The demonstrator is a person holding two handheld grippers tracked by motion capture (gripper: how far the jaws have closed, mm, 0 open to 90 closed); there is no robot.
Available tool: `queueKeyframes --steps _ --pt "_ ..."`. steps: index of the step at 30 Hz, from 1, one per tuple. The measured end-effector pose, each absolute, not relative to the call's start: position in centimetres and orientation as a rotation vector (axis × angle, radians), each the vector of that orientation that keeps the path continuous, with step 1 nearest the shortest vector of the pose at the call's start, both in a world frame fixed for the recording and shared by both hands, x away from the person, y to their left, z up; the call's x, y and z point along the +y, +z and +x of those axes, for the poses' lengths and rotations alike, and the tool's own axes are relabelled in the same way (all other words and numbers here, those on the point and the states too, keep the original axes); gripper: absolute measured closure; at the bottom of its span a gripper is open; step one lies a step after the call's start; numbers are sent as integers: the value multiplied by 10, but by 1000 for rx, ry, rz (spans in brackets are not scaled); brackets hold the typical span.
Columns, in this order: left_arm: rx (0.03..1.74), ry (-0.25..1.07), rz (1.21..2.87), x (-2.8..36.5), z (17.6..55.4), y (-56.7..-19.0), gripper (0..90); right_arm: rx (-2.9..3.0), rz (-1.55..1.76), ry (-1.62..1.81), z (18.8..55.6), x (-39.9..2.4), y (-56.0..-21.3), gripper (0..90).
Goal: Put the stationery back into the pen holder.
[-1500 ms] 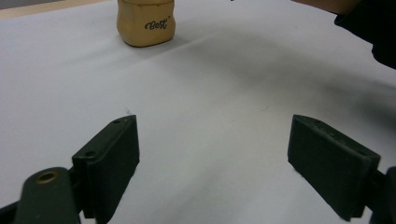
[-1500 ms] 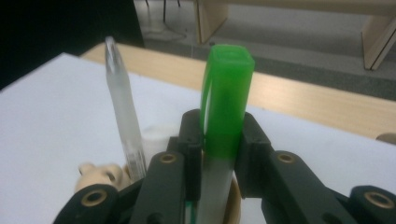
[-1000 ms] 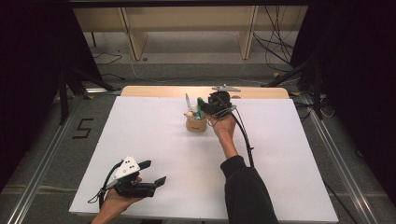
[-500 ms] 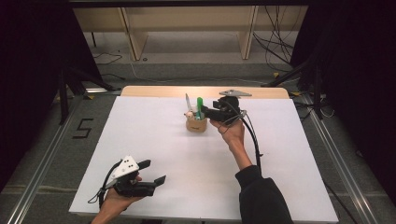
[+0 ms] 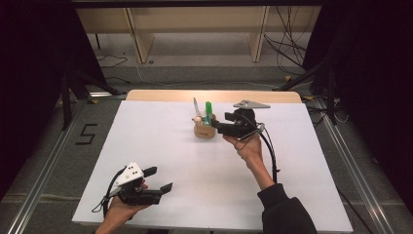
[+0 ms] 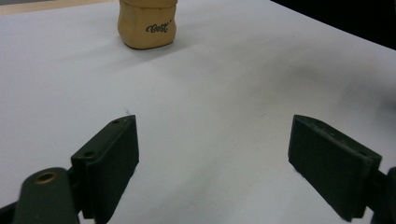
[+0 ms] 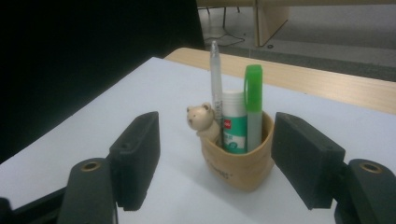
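- Two grippers in play, and we've got both standing wide apart with nothing between the pads.
- Our right gripper (image 5: 220, 127) hangs just at 3 o'clock of the tan pen cup (image 5: 204, 129), near but not touching it. Its jaws have just been opening, and they're empty now.
- From the right gripper view we look straight at the cup (image 7: 240, 161), which sits beyond the two black pads, apart from both.
- Inside the cup: a green marker (image 7: 253, 105) standing upright, a clear pen (image 7: 215, 77) next to it at about 9 o'clock, and a white-and-teal glue stick (image 7: 234, 122) between them. A little bear figure (image 7: 201, 120) peeks over the rim on the pen's side.
- On the white table (image 5: 160, 141) the cup is up around 12 o'clock, close to the far wooden edge.
- Our left gripper (image 5: 158, 179) sits way down at 7 o'clock by the near edge, well apart from the cup, jaws spread and empty.
- The left gripper view catches the cup's base (image 6: 147, 28) far off at 11 o'clock.
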State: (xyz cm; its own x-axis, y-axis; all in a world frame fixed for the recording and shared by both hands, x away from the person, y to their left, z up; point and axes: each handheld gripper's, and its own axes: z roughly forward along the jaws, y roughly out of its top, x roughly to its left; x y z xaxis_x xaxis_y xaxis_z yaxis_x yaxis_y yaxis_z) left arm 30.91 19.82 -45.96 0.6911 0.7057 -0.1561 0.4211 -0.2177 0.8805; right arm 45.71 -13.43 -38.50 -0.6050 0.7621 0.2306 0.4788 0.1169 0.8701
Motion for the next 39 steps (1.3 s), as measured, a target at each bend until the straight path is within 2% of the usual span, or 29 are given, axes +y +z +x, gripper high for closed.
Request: queueKeyframes --steps 22,39 --pt "895 326 1832 200 311 -460 157 2161 1142 1563 410 -155 -392 273" --pt "898 345 1834 203 311 -460 157 2194 1113 1562 381 -176 -415 230"
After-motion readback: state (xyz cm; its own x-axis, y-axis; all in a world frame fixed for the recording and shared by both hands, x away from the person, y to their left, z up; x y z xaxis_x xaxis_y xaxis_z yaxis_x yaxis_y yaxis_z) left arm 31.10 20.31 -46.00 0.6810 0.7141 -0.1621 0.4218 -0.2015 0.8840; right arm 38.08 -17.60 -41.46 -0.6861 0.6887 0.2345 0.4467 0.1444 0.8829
